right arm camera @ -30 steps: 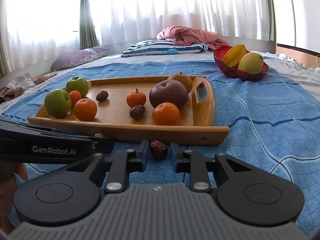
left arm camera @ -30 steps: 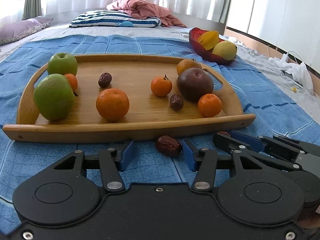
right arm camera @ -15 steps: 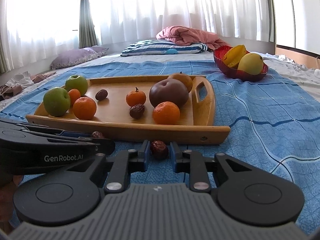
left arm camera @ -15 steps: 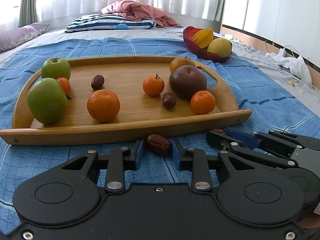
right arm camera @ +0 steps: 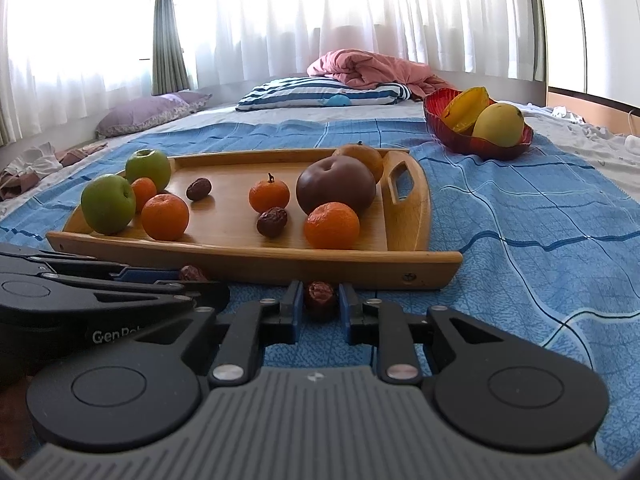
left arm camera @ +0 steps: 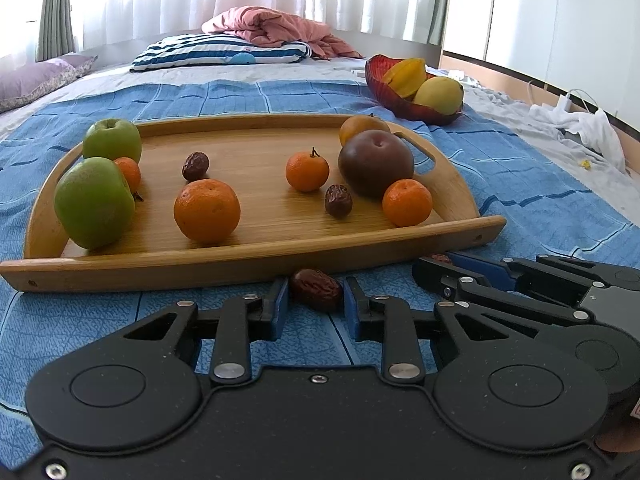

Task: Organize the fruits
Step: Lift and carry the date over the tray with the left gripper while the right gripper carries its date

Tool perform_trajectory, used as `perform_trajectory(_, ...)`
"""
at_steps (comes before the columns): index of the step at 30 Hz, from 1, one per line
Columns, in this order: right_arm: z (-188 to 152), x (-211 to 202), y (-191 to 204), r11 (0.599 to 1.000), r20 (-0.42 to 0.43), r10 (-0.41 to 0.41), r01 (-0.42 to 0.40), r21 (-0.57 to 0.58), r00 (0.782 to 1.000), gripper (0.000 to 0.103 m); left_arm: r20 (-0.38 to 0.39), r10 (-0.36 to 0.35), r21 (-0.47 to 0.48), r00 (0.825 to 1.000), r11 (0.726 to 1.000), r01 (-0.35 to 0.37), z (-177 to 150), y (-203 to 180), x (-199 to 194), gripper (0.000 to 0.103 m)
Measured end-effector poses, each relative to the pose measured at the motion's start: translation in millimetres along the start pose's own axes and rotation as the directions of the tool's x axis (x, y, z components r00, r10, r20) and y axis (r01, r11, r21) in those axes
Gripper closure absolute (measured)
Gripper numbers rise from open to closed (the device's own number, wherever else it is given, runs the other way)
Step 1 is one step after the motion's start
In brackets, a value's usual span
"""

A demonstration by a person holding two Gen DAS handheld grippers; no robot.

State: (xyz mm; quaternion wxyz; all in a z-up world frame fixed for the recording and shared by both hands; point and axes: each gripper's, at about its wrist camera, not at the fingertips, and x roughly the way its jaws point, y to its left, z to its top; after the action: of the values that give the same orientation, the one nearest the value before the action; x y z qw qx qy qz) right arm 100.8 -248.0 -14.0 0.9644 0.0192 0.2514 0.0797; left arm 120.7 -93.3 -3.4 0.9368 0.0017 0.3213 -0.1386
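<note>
My left gripper [left arm camera: 315, 300] is shut on a brown date [left arm camera: 317, 289] just in front of the wooden tray [left arm camera: 248, 260]. My right gripper [right arm camera: 319, 300] is shut on a second brown date [right arm camera: 320, 295] at the tray's front edge [right arm camera: 256, 258]. The tray holds two green apples [left arm camera: 94, 202], several tangerines [left arm camera: 207, 211], two more dates [left arm camera: 338, 200] and a dark round fruit [left arm camera: 375, 163]. The right gripper shows at the right of the left wrist view [left arm camera: 440, 268], and the left gripper at the left of the right wrist view [right arm camera: 192, 276].
A red bowl [left arm camera: 394, 98] with a starfruit and a yellow mango sits beyond the tray on the right. The tray rests on a blue blanket [right arm camera: 520, 220]. A striped pillow [left arm camera: 224, 50] and a pink quilt lie far back. White clothes lie far right.
Both pairs of fingers have closed in on their dates. The left gripper has risen a little, so the tray now sits lower in its view.
</note>
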Motion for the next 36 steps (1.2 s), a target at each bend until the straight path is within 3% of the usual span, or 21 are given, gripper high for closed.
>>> perform_trajectory(12, -0.4, 1.2, 1.1, 1.0, -0.001, -0.005, 0.005, -0.005, 1.0, 0.077, 0.01, 0.014, 0.002, 1.0, 1.0, -0.014, -1.8, -1.3, -1.0, 0.076)
perform_trajectory(22, -1.7, -2.3, 5.1, 1.0, 0.024, 0.001, 0.0, -0.031, 1.0, 0.081, 0.044, 0.048, 0.066, 0.998, 0.997, -0.051, -2.2, -5.4, -14.3, 0.076)
perform_trajectory(36, 1.7, -9.7, 8.2, 1.0, 0.04, 0.015, -0.015, -0.005, 0.999, 0.082, 0.048, 0.085, 0.066, 0.995, 0.994, -0.088, 0.8, 11.6, -35.5, 0.076)
